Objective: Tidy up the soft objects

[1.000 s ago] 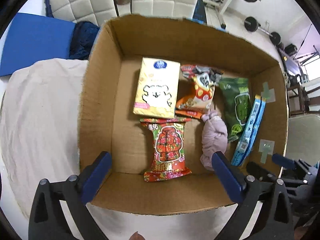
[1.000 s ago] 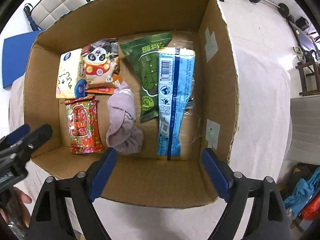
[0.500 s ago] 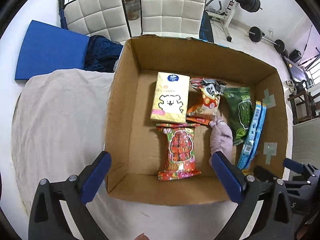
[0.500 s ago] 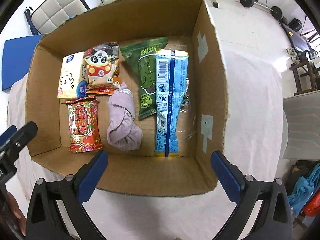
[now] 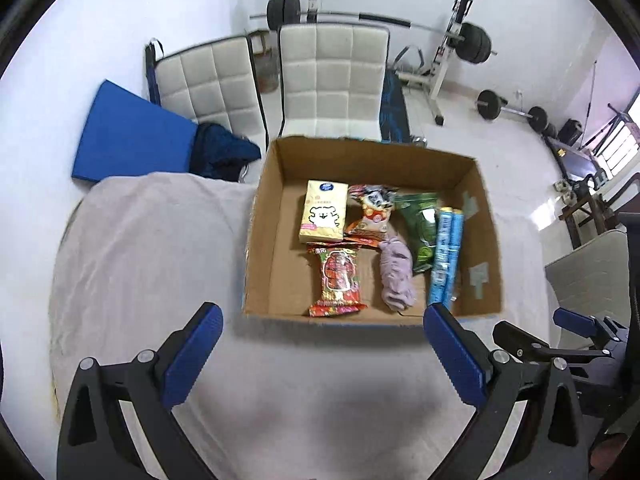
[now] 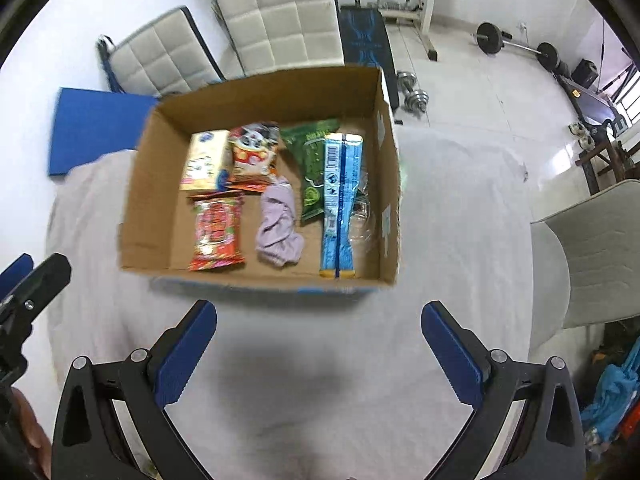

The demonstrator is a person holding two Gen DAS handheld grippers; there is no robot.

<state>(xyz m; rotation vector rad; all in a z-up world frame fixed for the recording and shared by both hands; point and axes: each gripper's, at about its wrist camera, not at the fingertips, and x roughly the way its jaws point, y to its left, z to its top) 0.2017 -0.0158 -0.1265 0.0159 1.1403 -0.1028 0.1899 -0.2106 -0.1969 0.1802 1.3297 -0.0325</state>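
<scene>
The cardboard box (image 5: 264, 240) stands on the table (image 5: 140, 248), which is covered with a pale cloth, toward the far edge. Both grippers are held above the near part of the table, short of the box's near wall.

Left gripper (image 5: 320, 344): released, blue fingers spread wide, nothing between them. Right gripper (image 6: 318, 338): likewise released and carrying nothing.

Box contents, all lying flat on the box floor:
- Yellow tissue pack (image 5: 324, 211) at the far left of the group, with a white bear print.
- Panda snack bag (image 5: 372, 212) just beside it, toward the right.
- Red snack bag (image 5: 338, 278) nearer the front wall, its far end touching the tissue pack.
- Lilac cloth (image 5: 396, 276) (bunched, soft) between the red bag and the green bag (image 5: 420, 228).
- Blue packet (image 5: 446, 256), long and narrow, overlapping the green bag's right side.

The left third of the box floor is bare cardboard.

Beyond the far edge stand two white quilted chairs (image 5: 332, 76); a blue mat (image 5: 132, 136) lies on the floor at the left.
</scene>
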